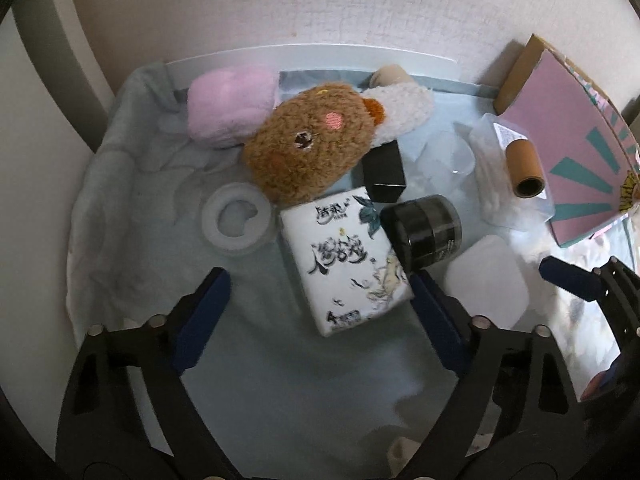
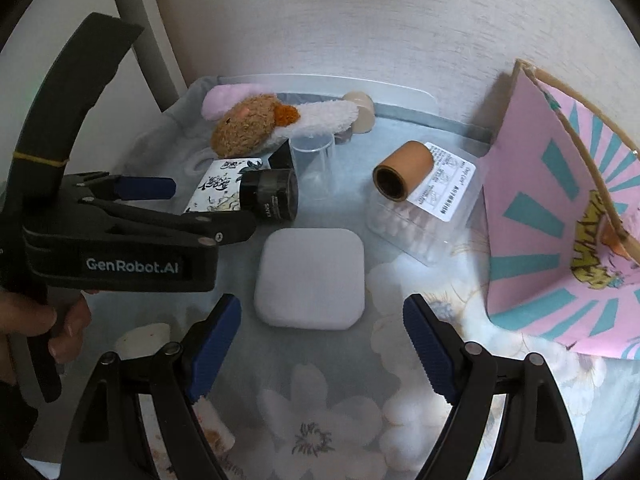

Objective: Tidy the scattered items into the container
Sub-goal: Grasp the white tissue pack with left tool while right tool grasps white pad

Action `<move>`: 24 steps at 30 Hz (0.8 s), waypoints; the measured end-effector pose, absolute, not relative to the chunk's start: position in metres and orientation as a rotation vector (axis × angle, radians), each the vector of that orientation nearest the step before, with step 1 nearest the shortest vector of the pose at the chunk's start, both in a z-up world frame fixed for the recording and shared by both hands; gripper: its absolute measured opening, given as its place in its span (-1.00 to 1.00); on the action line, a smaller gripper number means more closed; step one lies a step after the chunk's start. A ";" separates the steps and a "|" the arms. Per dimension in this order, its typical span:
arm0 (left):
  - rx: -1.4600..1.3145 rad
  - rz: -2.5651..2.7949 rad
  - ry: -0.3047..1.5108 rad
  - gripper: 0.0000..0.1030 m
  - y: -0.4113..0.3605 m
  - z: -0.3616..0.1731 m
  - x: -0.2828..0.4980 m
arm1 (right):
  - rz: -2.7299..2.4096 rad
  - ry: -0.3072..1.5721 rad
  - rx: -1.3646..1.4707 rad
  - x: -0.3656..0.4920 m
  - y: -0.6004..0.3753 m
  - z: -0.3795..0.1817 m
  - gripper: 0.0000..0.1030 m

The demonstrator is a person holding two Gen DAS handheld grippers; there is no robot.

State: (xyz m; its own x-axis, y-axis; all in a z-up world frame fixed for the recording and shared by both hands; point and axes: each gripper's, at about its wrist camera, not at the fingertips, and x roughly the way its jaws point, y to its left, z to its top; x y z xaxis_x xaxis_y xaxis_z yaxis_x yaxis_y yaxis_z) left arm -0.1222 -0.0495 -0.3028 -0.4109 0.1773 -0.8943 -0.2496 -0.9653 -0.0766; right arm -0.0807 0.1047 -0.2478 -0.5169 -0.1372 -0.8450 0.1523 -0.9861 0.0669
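White and matt, the rounded-square flat case (image 2: 310,278) lies on the floral bedcloth (image 2: 320,420) just ahead of the right gripper (image 2: 322,344), whose blue-padded fingers (image 2: 426,344) stand wide apart with nothing between them. It looks stiff, light and smooth-skinned — a thing likely to slide if pinched on its curved corners, so a hold across two opposite flat edges seems safest, with the pads set low enough to catch the side wall.

Beyond it, a clear plastic box of cotton swabs (image 2: 420,216) with a printed label rests near the pink-and-teal cardboard sheet (image 2: 560,240); a brown cardboard tube (image 2: 402,170) lies on top of it and would probably roll off if the box is tilted. The tube is light and crushable, best taken gently across its width.

The left gripper (image 1: 316,312) hovers with its fingers also apart and empty, straddling the near end of a white soft tissue pack with black ink lettering (image 1: 344,260). That pack will give under pressure, so a hold across its narrow sides should do. A black ribbed cylindrical jar (image 1: 422,232) leans on the pack's right edge — hard, probably heavier, and apt to roll.

Behind sit a brown fuzzy plush bear (image 1: 308,148), a pink fluffy cloth bundle (image 1: 228,108) and a small black box (image 1: 384,176), up against the pale rim of what I take to be the container (image 1: 320,54); whether the near items already lie inside it I cannot tell.
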 end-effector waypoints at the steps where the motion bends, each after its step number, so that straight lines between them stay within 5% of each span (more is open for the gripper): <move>1: -1.531 2.443 0.097 0.57 -0.050 -0.303 -0.122 | -2.606 0.032 1.443 -0.082 0.103 -0.249 0.56; 5: -1.505 2.454 0.128 0.31 -0.049 -0.299 -0.123 | -2.634 0.039 1.416 -0.085 0.101 -0.252 0.55; 9: -1.479 2.458 0.158 -0.06 -0.046 -0.295 -0.120 | -2.644 0.067 1.404 -0.089 0.097 -0.254 0.34; 11: -1.480 2.455 0.138 -0.06 -0.048 -0.292 -0.120 | -2.633 0.059 1.398 -0.089 0.096 -0.255 0.14; 24: -1.429 2.477 0.046 -0.10 -0.068 -0.238 -0.097 | -2.662 0.090 1.321 -0.072 0.106 -0.216 0.13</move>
State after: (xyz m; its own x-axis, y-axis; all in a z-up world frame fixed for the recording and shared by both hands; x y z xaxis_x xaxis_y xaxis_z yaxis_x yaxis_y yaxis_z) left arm -0.0966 -0.0677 -0.2378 -0.4709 0.2249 -0.8530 -0.2563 -0.9601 -0.1117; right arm -0.0722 0.1062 -0.2160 -0.5941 -0.1235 -0.7948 0.1766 -0.9841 0.0208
